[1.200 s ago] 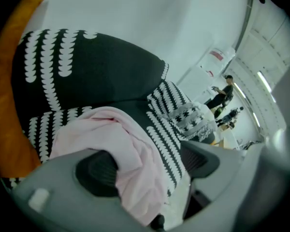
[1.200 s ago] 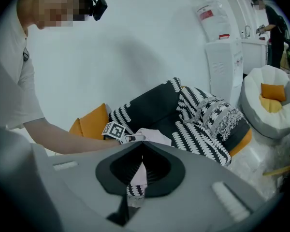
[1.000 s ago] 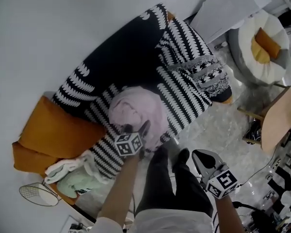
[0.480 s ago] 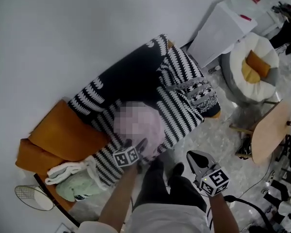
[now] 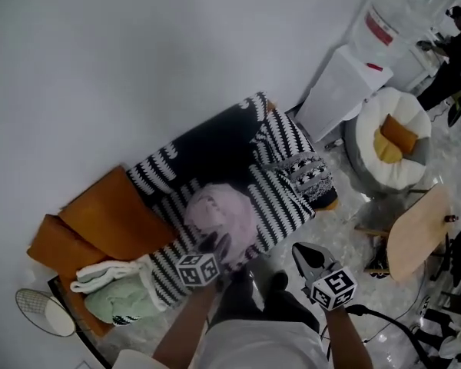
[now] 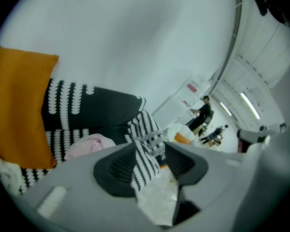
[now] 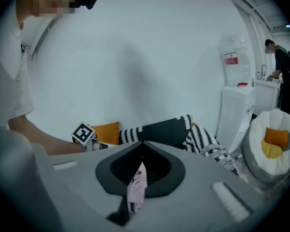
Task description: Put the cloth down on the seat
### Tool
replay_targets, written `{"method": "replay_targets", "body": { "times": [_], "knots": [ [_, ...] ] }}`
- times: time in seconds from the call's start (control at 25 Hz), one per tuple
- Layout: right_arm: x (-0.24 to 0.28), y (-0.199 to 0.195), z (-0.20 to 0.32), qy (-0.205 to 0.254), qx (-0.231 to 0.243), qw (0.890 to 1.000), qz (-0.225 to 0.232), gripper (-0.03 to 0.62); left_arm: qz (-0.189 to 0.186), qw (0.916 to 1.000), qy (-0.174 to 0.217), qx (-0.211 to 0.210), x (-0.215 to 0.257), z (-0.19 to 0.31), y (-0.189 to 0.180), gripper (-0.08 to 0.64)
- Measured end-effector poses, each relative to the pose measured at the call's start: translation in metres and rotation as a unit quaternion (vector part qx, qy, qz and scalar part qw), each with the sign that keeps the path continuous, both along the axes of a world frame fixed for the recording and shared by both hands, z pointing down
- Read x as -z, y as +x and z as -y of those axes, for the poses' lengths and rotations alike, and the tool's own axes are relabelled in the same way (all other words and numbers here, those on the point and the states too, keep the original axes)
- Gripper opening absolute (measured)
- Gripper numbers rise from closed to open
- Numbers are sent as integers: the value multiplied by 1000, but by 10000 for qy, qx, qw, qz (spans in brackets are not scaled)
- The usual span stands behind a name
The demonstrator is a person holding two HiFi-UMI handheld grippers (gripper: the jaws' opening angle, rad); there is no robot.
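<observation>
Currently listed, each item placed against the sofa draped in a black-and-white patterned throw (image 5: pixel 292 167):

1. Crumpled pale pink cloth (image 5: pixel 219 214): lies on the sofa's seat, about midway along it and near the front edge. Neither gripper touches it.
2. Left gripper (image 5: pixel 217 242): hovers at the sofa's front edge, just beside the pink cloth. Its jaws stand apart and are closing, with nothing between them; only the striped throw and the floor show beyond.
3. Right gripper (image 5: pixel 303 254): held out in front of the sofa and well apart from the cloth. Its jaw tips are together and it holds nothing. A sliver of the distant pink cloth shows through the slit below the tips.
4. Two flat orange cushions (image 5: pixel 107 221): at the end of the sofa that lies at the head view's left.
5. Folded white and pale green towels (image 5: pixel 115 287): at the sofa's front corner on that same end, touching the cushions.
6. Round white padded chair with an orange cushion inside (image 5: pixel 392 141): on the floor beyond the sofa's other end.
7. Tall white cabinet (image 5: pixel 334 91): against the wall, behind that far end of the sofa.
8. Round light wooden tabletop (image 5: pixel 415 221): on the floor, forward of the sofa's far end.
</observation>
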State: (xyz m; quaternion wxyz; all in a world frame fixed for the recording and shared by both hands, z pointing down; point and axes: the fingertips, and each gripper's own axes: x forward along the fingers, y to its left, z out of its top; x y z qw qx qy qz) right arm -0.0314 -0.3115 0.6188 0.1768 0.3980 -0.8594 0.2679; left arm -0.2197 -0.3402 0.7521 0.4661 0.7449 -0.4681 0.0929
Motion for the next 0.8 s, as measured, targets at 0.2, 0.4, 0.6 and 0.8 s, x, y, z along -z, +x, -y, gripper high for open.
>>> {"method": "replay_targets", "body": {
  "times": [0.2, 0.4, 0.6, 0.8],
  "knots": [
    [25, 8, -19, 200, 252, 9994, -103, 5, -290, 9986, 450, 20, 58, -19, 20, 156],
    [55, 7, -36, 411, 555, 9976, -46, 5, -282, 9962, 808, 167, 108, -44, 35, 98],
    [76, 22, -62, 444, 891, 9950, 128, 5, -212, 9937, 1009, 436, 141, -84, 55, 61],
    [88, 50, -82, 470, 1170, 9919, 175, 5, -104, 9905, 1125, 783, 162, -119, 75, 23]
  ]
}}
